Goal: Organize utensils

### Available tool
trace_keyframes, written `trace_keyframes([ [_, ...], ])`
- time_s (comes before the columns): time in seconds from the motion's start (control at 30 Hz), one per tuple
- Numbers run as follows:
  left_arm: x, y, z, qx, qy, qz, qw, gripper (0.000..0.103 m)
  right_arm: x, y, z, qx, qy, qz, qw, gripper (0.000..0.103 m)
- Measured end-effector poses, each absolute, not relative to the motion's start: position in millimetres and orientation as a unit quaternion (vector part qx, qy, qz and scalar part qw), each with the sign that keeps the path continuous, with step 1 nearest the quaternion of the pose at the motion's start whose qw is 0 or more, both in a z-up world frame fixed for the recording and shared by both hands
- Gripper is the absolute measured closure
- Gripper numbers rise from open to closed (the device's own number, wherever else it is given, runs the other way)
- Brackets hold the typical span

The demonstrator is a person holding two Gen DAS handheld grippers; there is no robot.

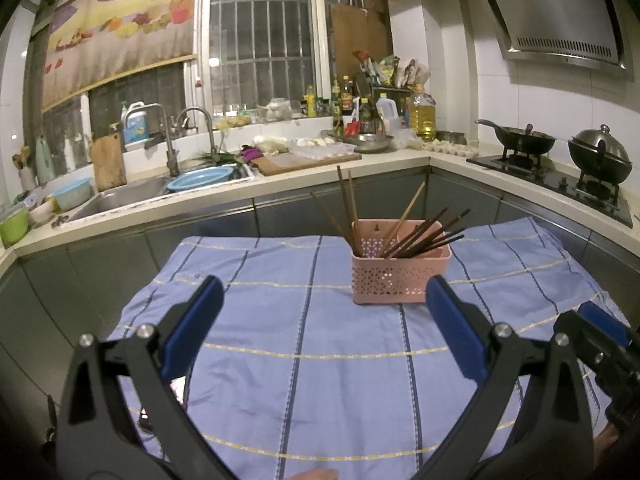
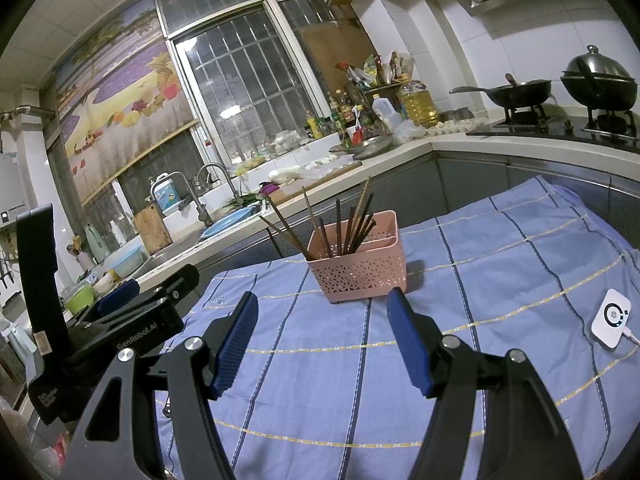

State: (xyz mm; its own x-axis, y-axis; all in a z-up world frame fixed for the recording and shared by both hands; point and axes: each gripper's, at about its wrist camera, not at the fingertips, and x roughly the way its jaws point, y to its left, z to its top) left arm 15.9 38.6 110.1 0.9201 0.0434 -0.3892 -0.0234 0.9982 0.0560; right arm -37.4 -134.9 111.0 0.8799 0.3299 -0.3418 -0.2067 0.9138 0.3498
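I judge the job done or nearly so: every chopstick [image 1: 404, 232] I see stands in the pink basket [image 1: 400, 276] on the far tabletop [image 1: 304, 360], and my left gripper [image 1: 324, 328] and right gripper [image 2: 324, 344] hang spread and empty near it.

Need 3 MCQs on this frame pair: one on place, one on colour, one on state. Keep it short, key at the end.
1. Where does the pink basket stand?
A. in the sink
B. on the blue checked cloth
C. on the stove

2. What colour are the pads of the left gripper?
A. blue
B. red
C. white

3. How are the chopsticks placed?
A. flat on the cloth
B. held in the jaws of the right gripper
C. standing on end in the basket, leaning various ways

Key: 1 B, the basket sits on the cloth in both views. 2 A, blue pads line both fingers. 3 C, the sticks rise out of the basket; both grippers have open, empty jaws short of it.
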Motion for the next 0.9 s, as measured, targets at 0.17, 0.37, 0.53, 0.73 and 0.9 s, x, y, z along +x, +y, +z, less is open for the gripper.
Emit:
trace_keyframes([
  [0.17, 16.2, 37.8, 109.9, 0.025, 0.199, 0.016, 0.980, 0.006, -37.4, -134.9, 111.2, 0.153, 0.201, 0.140, 0.957, 0.036],
  [0.37, 14.6, 36.6, 110.0, 0.024, 0.192, 0.009, 0.981, 0.006, -36.8, -136.4, 109.9, 0.154, 0.202, 0.139, 0.957, 0.036],
  [0.53, 14.5, 31.0, 106.6, 0.039, 0.185, -0.004, 0.982, 0.006, -36.1, -138.5, 107.7, 0.156, 0.203, 0.137, 0.957, 0.036],
  [0.73, 18.5, 24.3, 98.9, 0.048, 0.201, -0.017, 0.978, 0.006, -35.4, -144.4, 96.9, 0.161, 0.211, 0.128, 0.956, 0.036],
  [0.9, 24.7, 25.6, 91.9, 0.049, 0.213, -0.021, 0.976, 0.006, -34.7, -148.7, 92.9, 0.166, 0.217, 0.123, 0.954, 0.036],
])
